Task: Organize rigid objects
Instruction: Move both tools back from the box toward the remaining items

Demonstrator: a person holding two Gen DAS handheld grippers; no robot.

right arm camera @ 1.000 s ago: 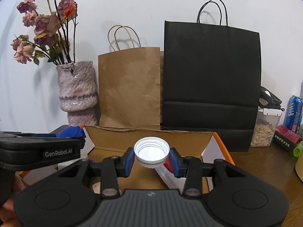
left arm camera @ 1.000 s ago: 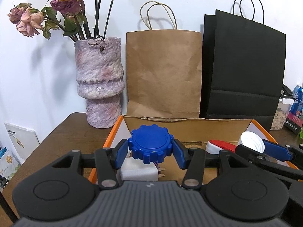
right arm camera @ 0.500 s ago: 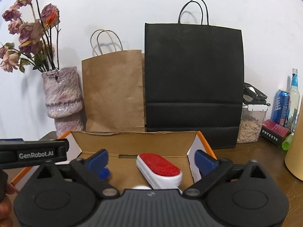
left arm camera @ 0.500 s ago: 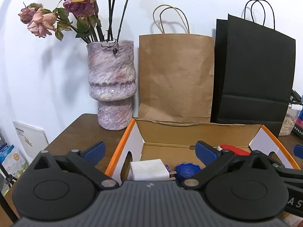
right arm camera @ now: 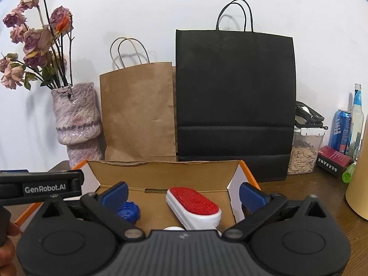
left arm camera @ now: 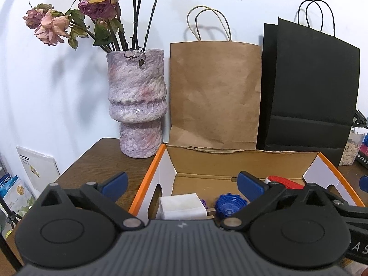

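Observation:
An orange-rimmed cardboard box (left arm camera: 147, 184) (right arm camera: 248, 177) lies open in front of both grippers. Inside it are a white charger block (left arm camera: 181, 207), a blue ridged cap (left arm camera: 230, 204) (right arm camera: 127, 211), and a red-and-white lint brush (right arm camera: 193, 203) (left arm camera: 285, 181). A white cap (right arm camera: 173, 228) just peeks over the right gripper's body. My left gripper (left arm camera: 182, 184) hangs open over the box's left end with nothing between its pads. My right gripper (right arm camera: 183, 193) is opening its jaws wide above the brush, and no pad touches anything. The left gripper's arm (right arm camera: 41, 187) crosses the right wrist view.
Against the wall behind the box stand a pink-purple vase (left arm camera: 136, 105) with dried roses, a brown paper bag (left arm camera: 214, 92) and a black paper bag (right arm camera: 234, 101). On the wooden table to the right are a seed jar (right arm camera: 303, 151), a can (right arm camera: 342, 131), a bottle (right arm camera: 357, 119) and a red book (right arm camera: 333, 161).
Both grippers went from shut to wide open. The blue cap left the left gripper and the white cap left the right gripper; both now lie in the box.

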